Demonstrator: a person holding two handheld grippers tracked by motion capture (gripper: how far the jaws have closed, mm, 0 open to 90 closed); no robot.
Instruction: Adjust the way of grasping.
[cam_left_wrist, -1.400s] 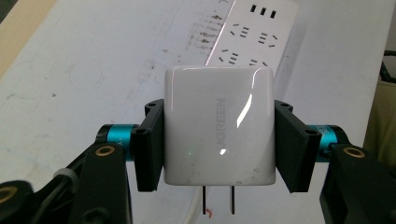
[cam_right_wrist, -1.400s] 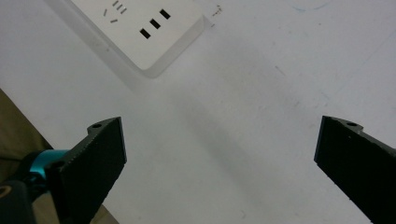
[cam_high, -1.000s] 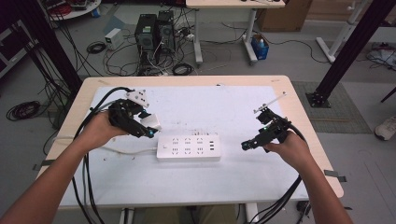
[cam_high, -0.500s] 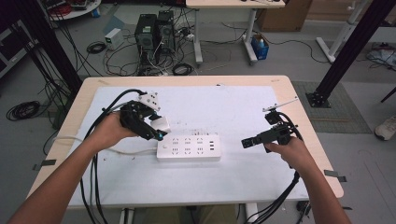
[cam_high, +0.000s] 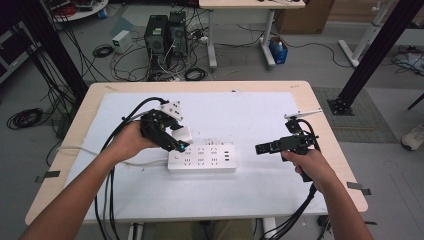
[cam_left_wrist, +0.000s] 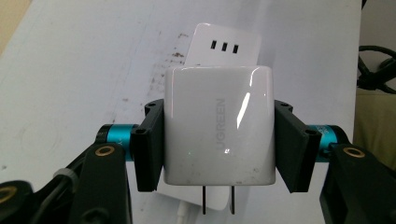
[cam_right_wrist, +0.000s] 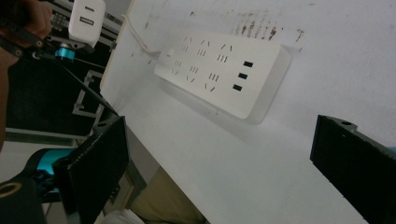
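L hand-held gripper (cam_left_wrist: 219, 135) clamping charger (cam_left_wrist: 218, 126)

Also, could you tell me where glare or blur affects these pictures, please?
Left gripper view: a bright glare streak crosses the charger, though its lettering stays readable. Right gripper view: the near black jaws are soft, while the power strip is sharper and casts a shadow. High view: even light, slightly soft overall.
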